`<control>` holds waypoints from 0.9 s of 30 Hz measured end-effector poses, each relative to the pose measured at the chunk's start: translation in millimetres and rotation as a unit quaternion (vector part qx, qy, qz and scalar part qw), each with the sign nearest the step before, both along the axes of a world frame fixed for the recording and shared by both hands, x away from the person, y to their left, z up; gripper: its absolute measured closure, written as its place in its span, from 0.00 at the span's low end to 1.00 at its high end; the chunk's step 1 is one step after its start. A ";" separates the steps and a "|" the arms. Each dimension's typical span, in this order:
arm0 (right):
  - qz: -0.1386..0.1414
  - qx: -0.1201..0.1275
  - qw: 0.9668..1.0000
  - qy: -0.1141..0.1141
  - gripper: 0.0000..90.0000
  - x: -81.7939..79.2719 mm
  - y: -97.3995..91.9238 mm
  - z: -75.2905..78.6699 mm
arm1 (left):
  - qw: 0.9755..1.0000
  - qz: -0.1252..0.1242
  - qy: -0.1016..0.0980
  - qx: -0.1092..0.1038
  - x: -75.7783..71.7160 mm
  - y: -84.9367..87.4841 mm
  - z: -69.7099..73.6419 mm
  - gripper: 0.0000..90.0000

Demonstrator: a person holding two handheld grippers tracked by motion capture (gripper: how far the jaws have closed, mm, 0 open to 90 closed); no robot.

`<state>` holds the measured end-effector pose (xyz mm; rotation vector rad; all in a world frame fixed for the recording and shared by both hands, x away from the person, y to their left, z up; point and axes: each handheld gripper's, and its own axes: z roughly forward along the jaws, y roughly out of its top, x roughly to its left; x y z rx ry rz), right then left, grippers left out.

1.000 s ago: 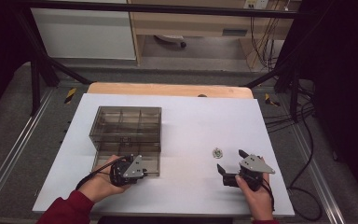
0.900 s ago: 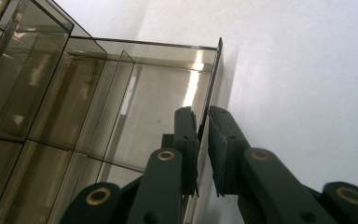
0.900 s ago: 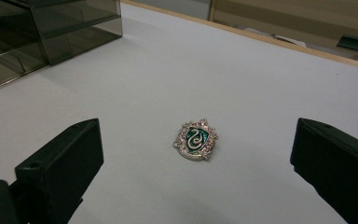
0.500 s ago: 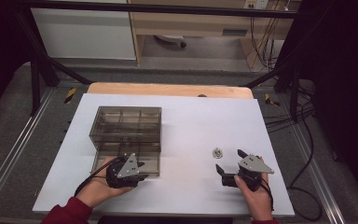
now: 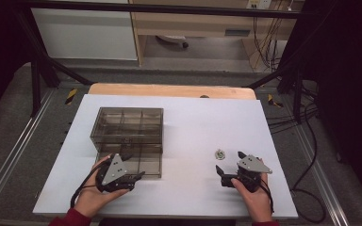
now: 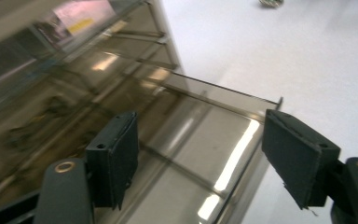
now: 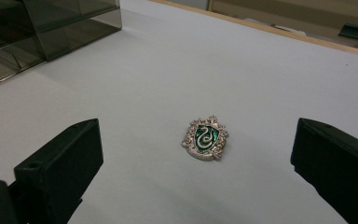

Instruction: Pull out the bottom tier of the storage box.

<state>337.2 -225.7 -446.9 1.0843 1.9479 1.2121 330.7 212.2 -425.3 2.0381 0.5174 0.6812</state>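
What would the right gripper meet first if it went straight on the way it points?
Most likely the badge. In the right gripper view it lies flat on the white table, just ahead of the open right gripper and roughly centred between its jaws. Depth is hard to judge, so it might pass above it.

Overhead light is falling evenly on the white worktop (image 5: 198, 122), which is reading bright while the surroundings beyond its edges are sinking into near-black. In the left gripper view, motion blur is smearing the smoked plastic box (image 6: 74, 84), and long glare streaks are running along its pulled-out drawer (image 6: 214, 154). In the right gripper view, the crest badge (image 7: 205, 138) is holding sharp focus, casting a faint shadow; the box behind it is softening.
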 end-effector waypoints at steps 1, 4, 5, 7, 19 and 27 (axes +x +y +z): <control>-0.006 0.000 1.000 0.000 0.03 0.5 -0.2 0.0 | 1.000 0.009 0.000 -0.009 -1.1 3.9 0.2 0.22; -0.021 0.004 1.000 0.002 0.04 1.0 -0.3 0.7 | 0.999 0.042 -0.005 -0.020 -5.2 19.4 -1.9 0.17; -0.023 0.004 1.000 0.003 0.04 1.2 -0.4 0.6 | 0.998 0.051 -0.006 -0.021 -6.3 24.1 -2.9 0.16; -0.027 0.004 1.000 0.004 0.04 1.7 -0.2 0.3 | 0.998 0.063 -0.004 -0.025 -7.8 32.3 -4.3 0.14; -0.011 -0.002 0.999 0.032 0.06 2.2 3.3 4.0 | 0.993 0.109 -0.004 -0.051 -9.1 55.1 -1.9 0.09; -0.012 -0.004 0.999 0.033 0.05 2.3 3.3 3.7 | 0.984 0.164 -0.014 -0.071 -5.5 71.5 -0.7 0.09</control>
